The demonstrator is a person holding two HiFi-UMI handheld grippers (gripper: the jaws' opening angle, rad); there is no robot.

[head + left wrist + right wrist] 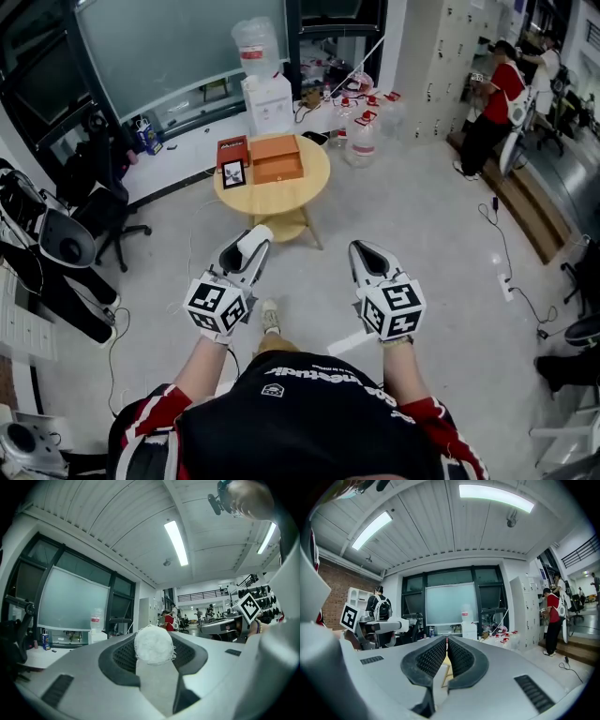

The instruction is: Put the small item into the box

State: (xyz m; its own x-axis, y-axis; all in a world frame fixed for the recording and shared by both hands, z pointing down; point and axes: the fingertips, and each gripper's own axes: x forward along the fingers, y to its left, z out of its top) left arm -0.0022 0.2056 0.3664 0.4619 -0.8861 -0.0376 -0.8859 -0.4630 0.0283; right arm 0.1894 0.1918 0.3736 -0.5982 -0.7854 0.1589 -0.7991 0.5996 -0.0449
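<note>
A small white fluffy ball (153, 645) sits between the pads of my left gripper (153, 639), which is shut on it. In the head view the ball (259, 232) shows as a white tip on the left gripper (251, 246), held in the air short of the round wooden table (281, 199). On the table stands an orange box (277, 157), with a red box (232, 148) and a small framed picture (233, 173) beside it. My right gripper (367, 253) hovers level with the left one. Its jaws (446, 641) are shut with nothing between them.
A water dispenser (265, 89) stands behind the table, with water bottles (361, 131) on the floor to its right. An office chair (103, 225) is at the left. A person in red (492, 108) stands far right. A cable (506, 272) runs over the floor.
</note>
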